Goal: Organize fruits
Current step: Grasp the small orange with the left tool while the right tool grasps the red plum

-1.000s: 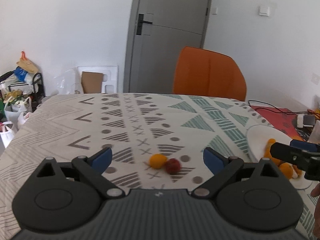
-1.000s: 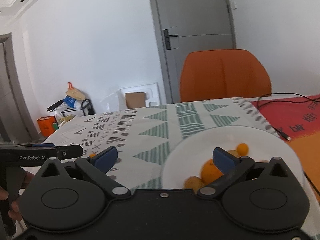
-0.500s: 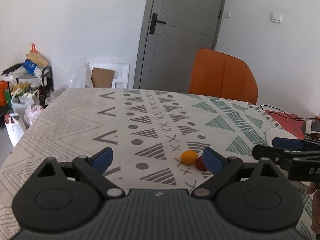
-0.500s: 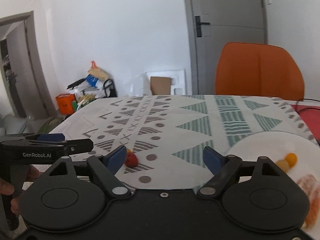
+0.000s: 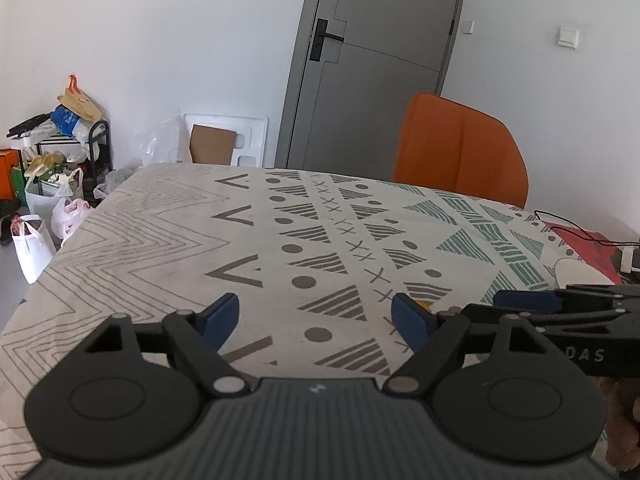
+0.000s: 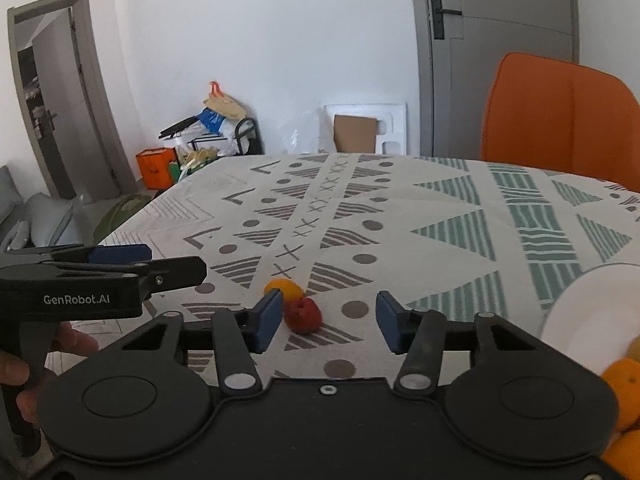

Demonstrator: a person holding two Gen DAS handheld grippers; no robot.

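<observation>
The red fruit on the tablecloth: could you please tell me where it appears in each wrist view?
Left wrist: not visible; only a sliver of orange fruit shows behind the right finger.
Right wrist: red fruit low centre, beside the left finger.
Shared landmark: orange chair.

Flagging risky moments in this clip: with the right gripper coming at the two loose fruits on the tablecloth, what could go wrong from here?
1. The red fruit sits off-centre, close to the right gripper's left pad; its jaws are closing and could knock it away instead of gripping it.
2. The orange fruit touches the red one, so a nudge may roll it across the tablecloth.
3. The left gripper is close beside both fruits, so the two tools might collide.
</observation>
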